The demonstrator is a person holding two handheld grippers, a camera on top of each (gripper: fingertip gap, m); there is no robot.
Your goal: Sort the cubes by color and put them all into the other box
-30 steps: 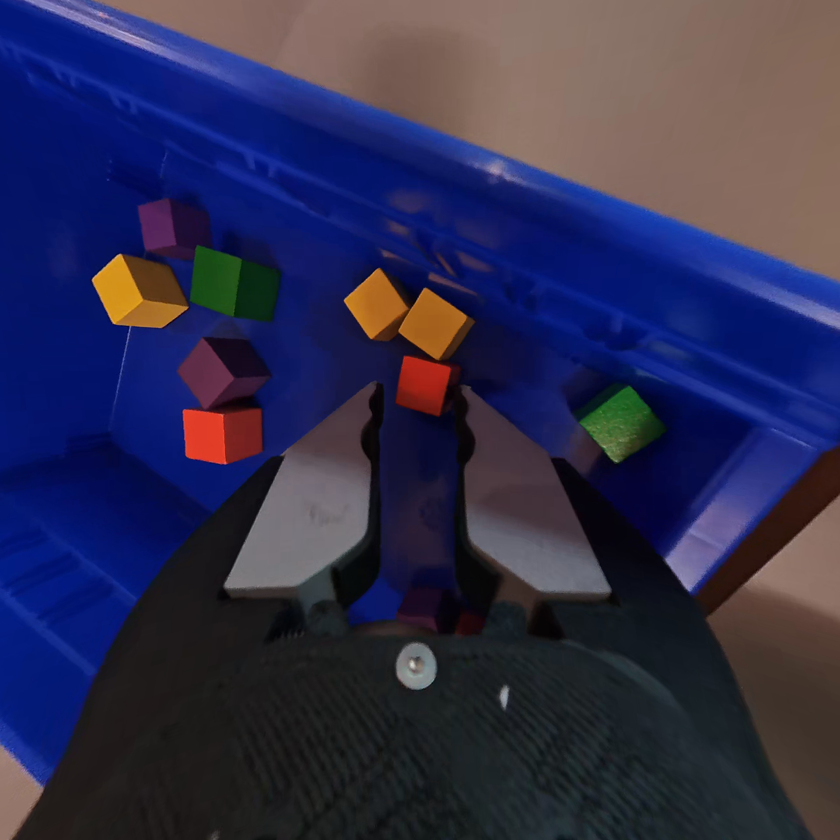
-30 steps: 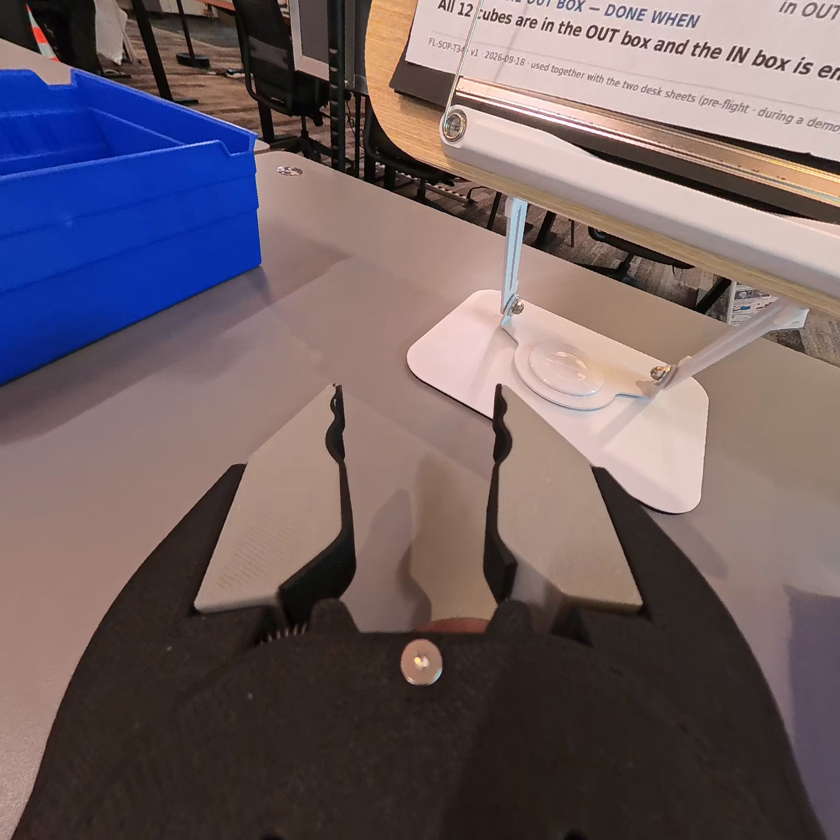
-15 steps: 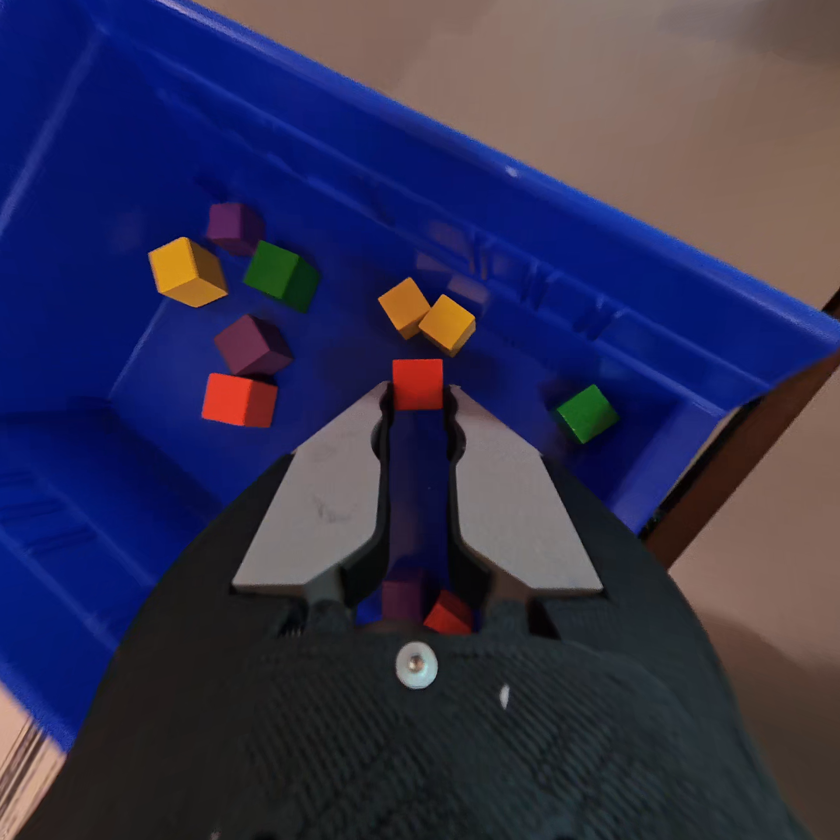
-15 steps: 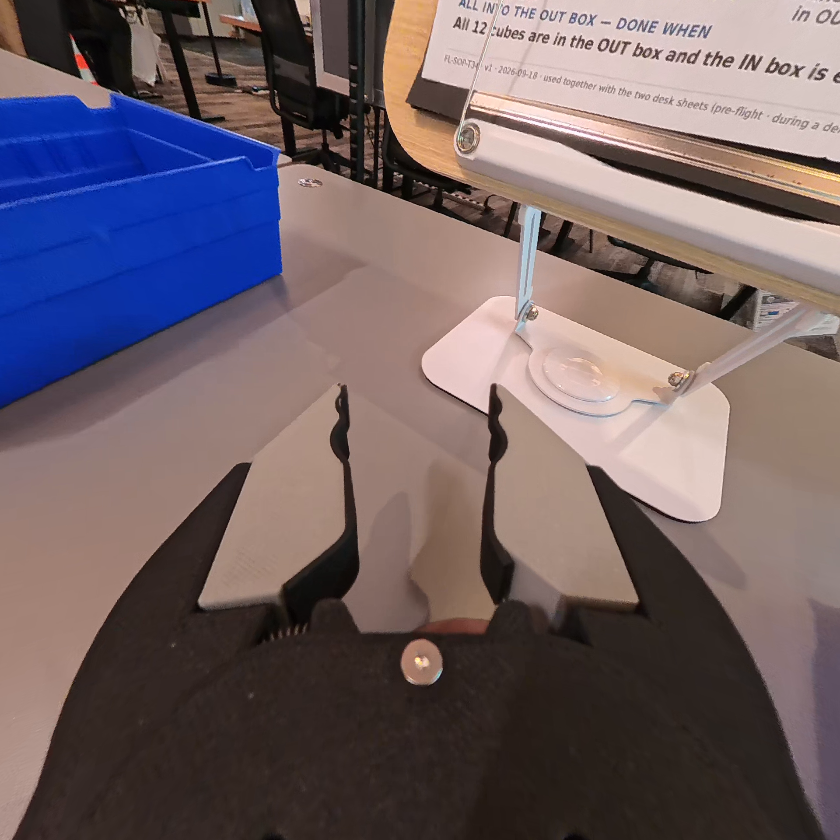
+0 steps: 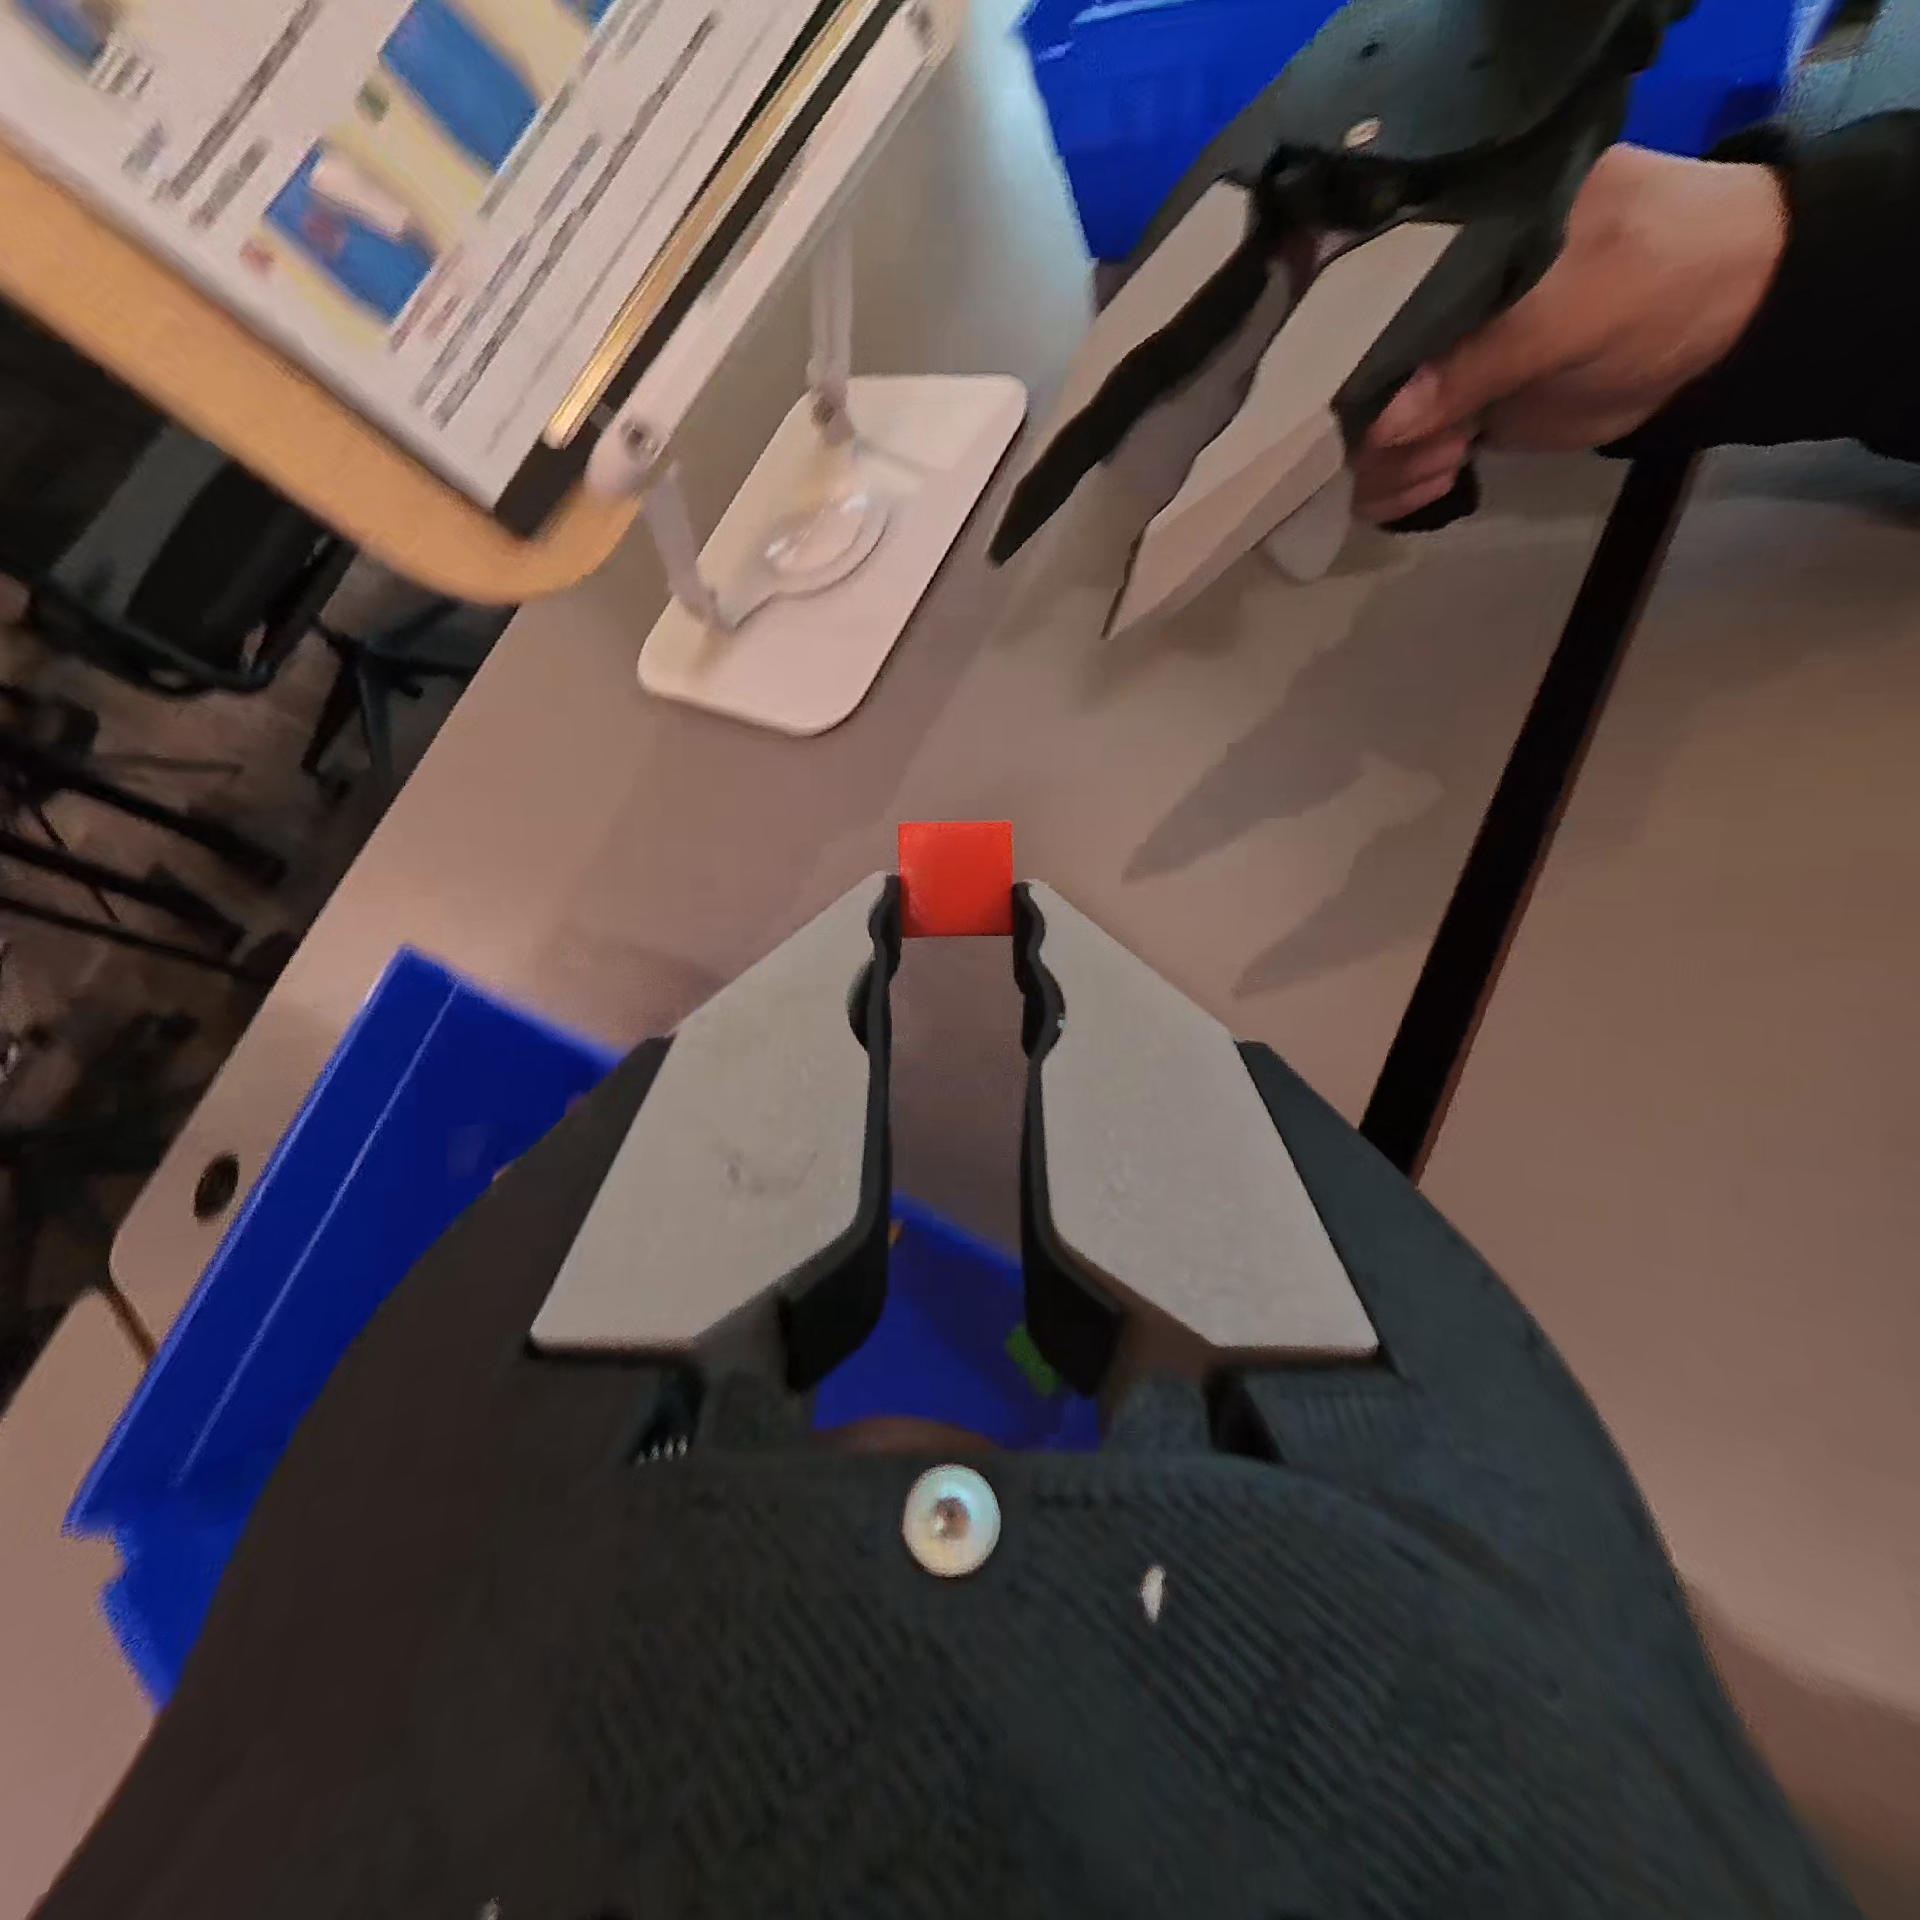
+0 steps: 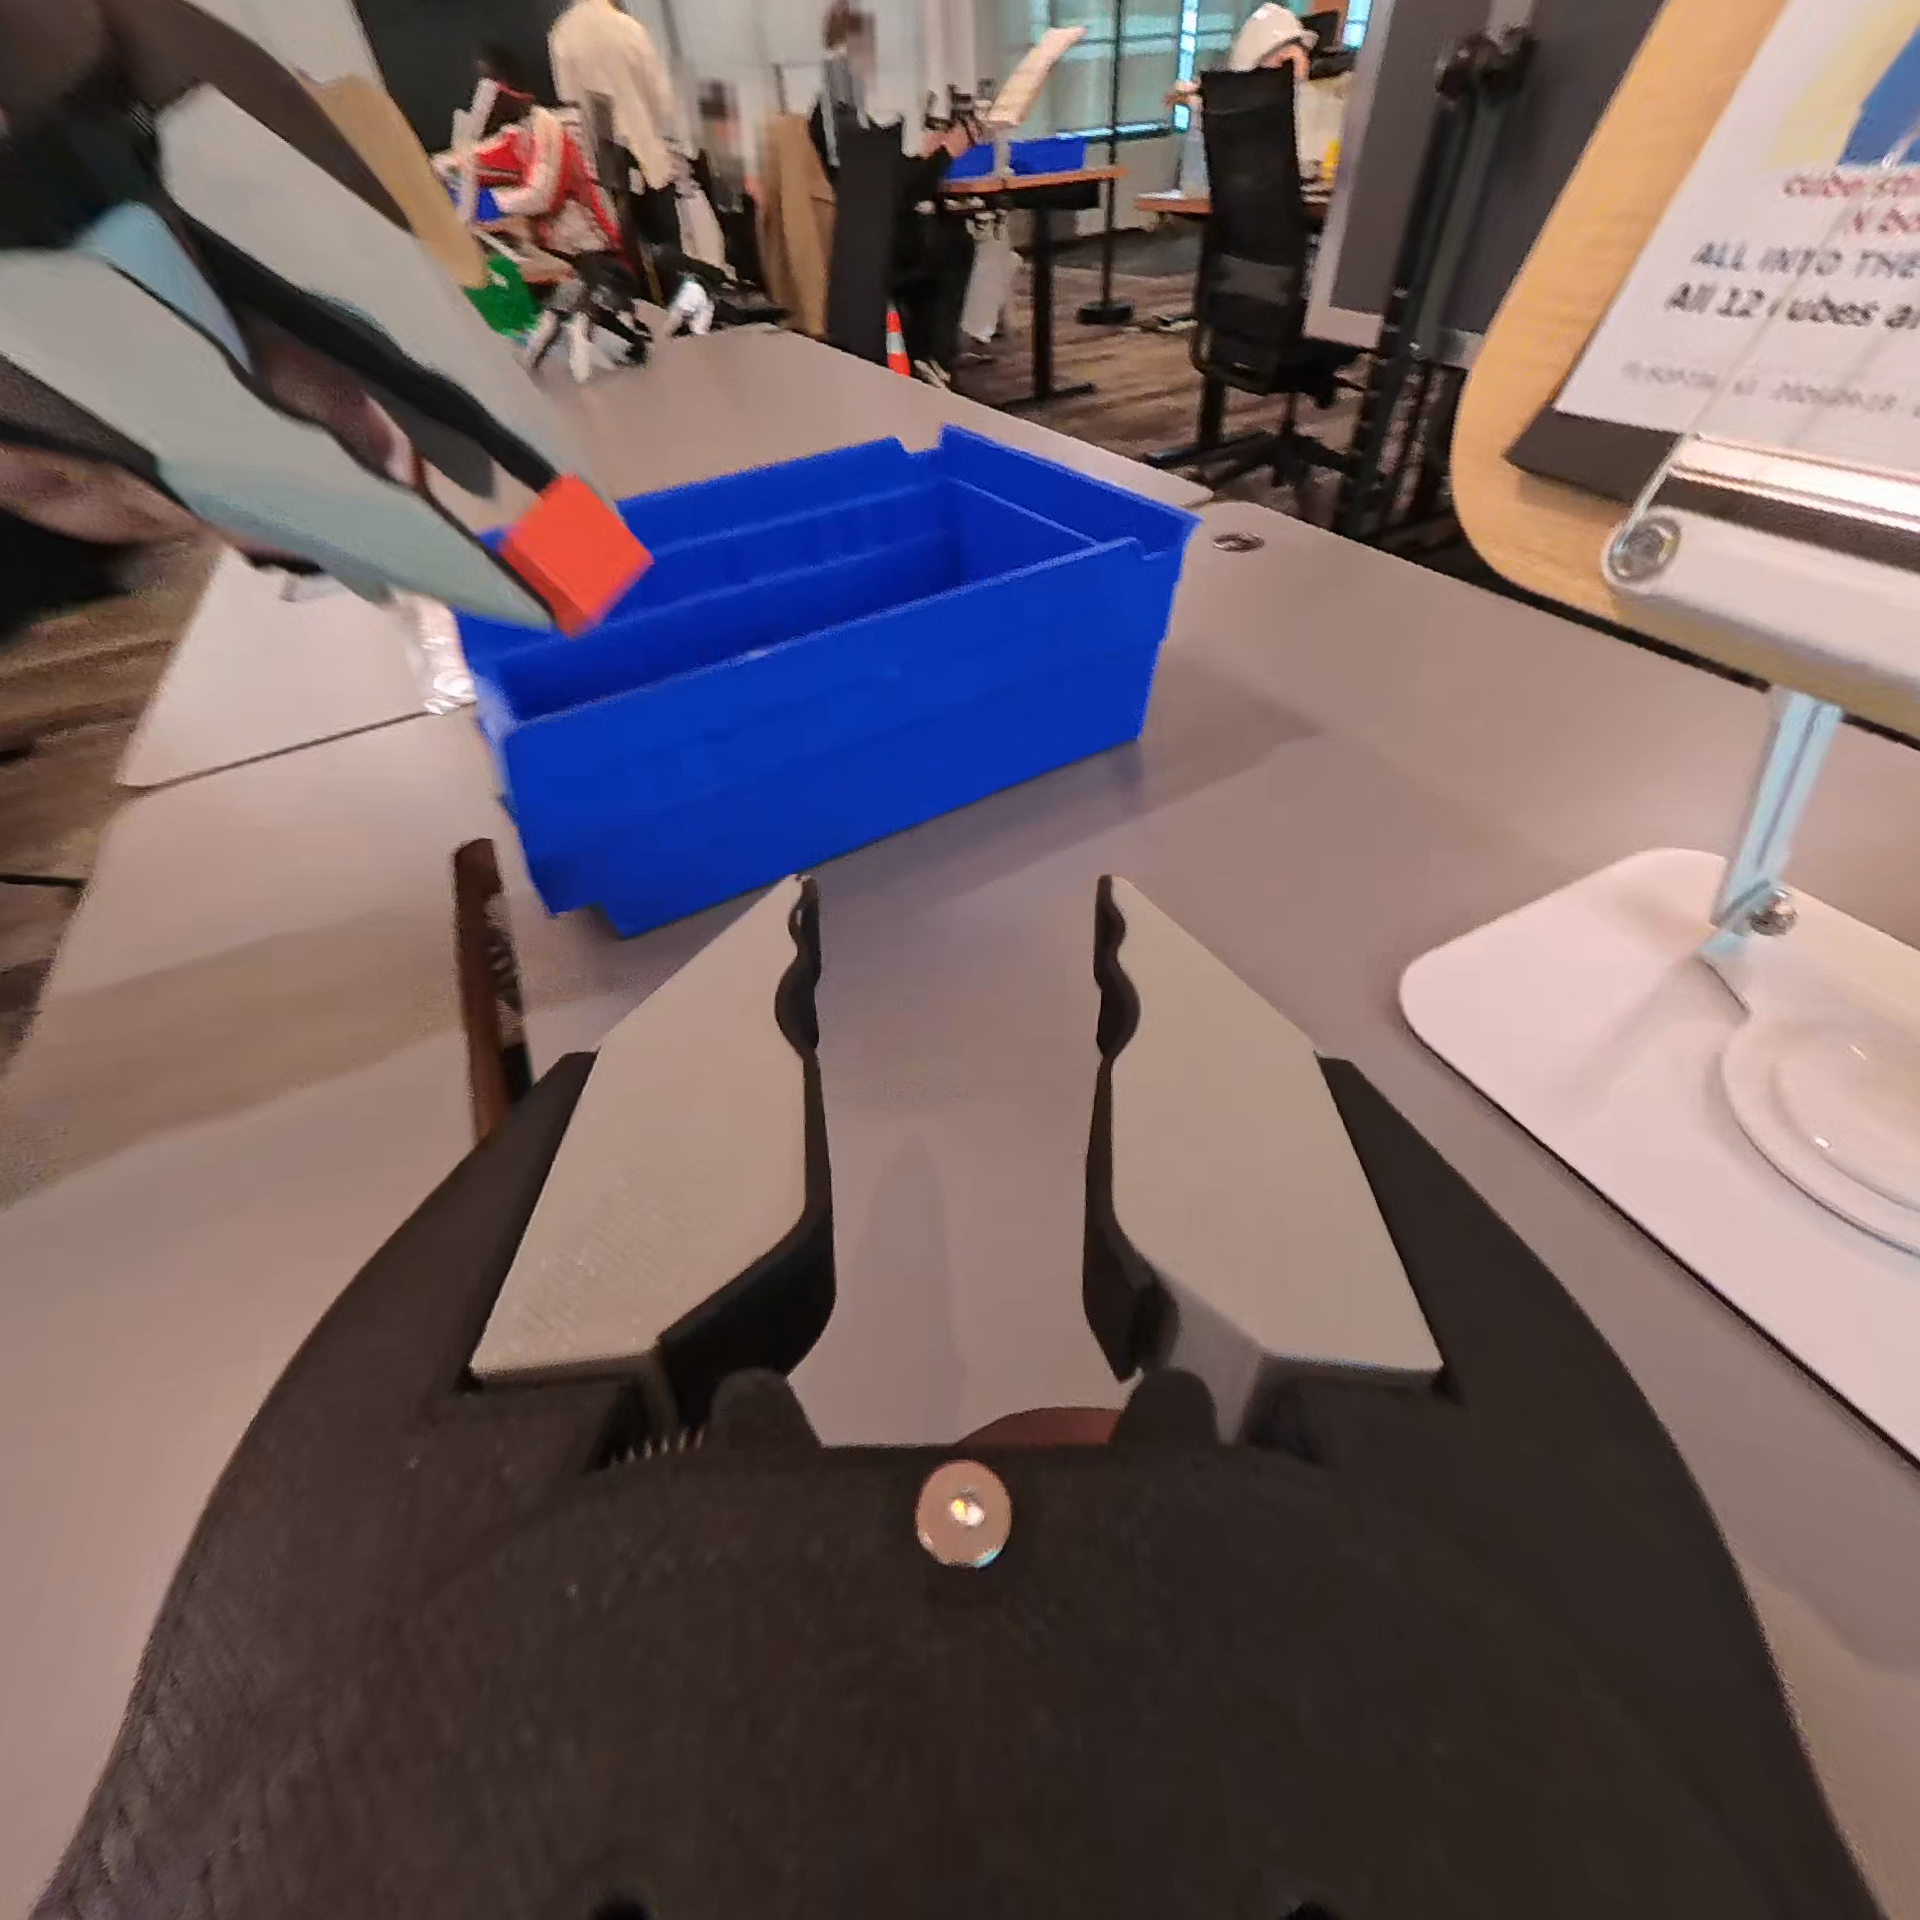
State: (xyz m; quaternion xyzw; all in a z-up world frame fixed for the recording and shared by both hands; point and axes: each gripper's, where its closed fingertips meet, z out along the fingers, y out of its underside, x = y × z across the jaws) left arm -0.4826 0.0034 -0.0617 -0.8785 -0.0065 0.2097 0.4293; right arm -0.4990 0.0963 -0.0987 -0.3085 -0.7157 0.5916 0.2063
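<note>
My left gripper [image 5: 954, 906] is shut on a red cube [image 5: 954, 860] and holds it in the air, above the grey table just past the rim of the blue box [image 5: 312, 1195]. A sliver of a green cube [image 5: 1029, 1361] shows inside that box between my fingers. In the right wrist view the same blue box [image 6: 831, 727] stands ahead, with the left gripper [image 6: 540, 582] and the red cube [image 6: 577, 561] above its left end. My right gripper [image 6: 951, 914] is open and empty, low over the table. It also shows in the left wrist view [image 5: 1060, 587], held by a hand [image 5: 1558, 312].
A white stand base [image 5: 831, 551] carries a tilted board with printed sheets [image 5: 312, 208]; the base also shows at the right in the right wrist view [image 6: 1662, 1039]. A second blue box [image 5: 1143, 135] sits behind the right gripper. A dark gap [image 5: 1507, 779] divides the table tops.
My left gripper has lifted the red cube out of the blue box and swung up towards the table and the right gripper. My right gripper has turned left to face the blue box.
</note>
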